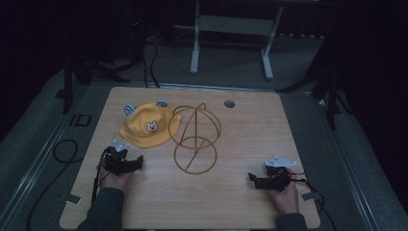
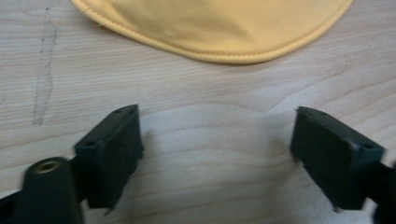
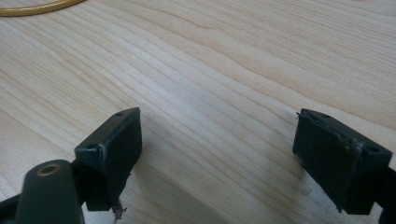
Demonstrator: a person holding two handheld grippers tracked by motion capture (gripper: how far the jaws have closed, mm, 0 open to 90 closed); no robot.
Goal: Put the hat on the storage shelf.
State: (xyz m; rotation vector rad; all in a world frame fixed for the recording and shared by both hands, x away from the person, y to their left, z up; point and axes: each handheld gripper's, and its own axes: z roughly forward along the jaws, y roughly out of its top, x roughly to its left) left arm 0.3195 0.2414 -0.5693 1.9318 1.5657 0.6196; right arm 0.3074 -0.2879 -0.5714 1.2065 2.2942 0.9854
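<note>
Your left gripper (image 1: 136, 162) rests low on the wooden table (image 1: 240, 202) with its jaws spread wide and nothing between them; in the left gripper view only bare wood lies between the two black pads. Your right gripper (image 1: 253, 179) sits at the near right of the table, likewise wide open and empty, pointing across the board toward the middle.

Just ahead of your left gripper lies the yellow child's hat (image 1: 149, 126), flat on its brim at the left of the table, with a small bear face on the front and two blue ears at the back. Its stitched brim edge (image 2: 224, 55) shows near the top of the left gripper view, near the jaws but not touching them. The hat looks like light, soft cloth: it will likely fold and sag rather than hold its shape, so a pinch on the brim edge nearest you seems the safest hold, taking the doubled, stitched hem between the pads.

Just to the right of the hat stands the gold wire hat stand (image 1: 195, 137), a ring base with hoops rising from it; the hat's brim looks to touch or overlap it. The stand looks light and easy to tip, so keep clear of its hoops. A round hole (image 1: 229, 103) sits in the table behind it, well apart.
</note>
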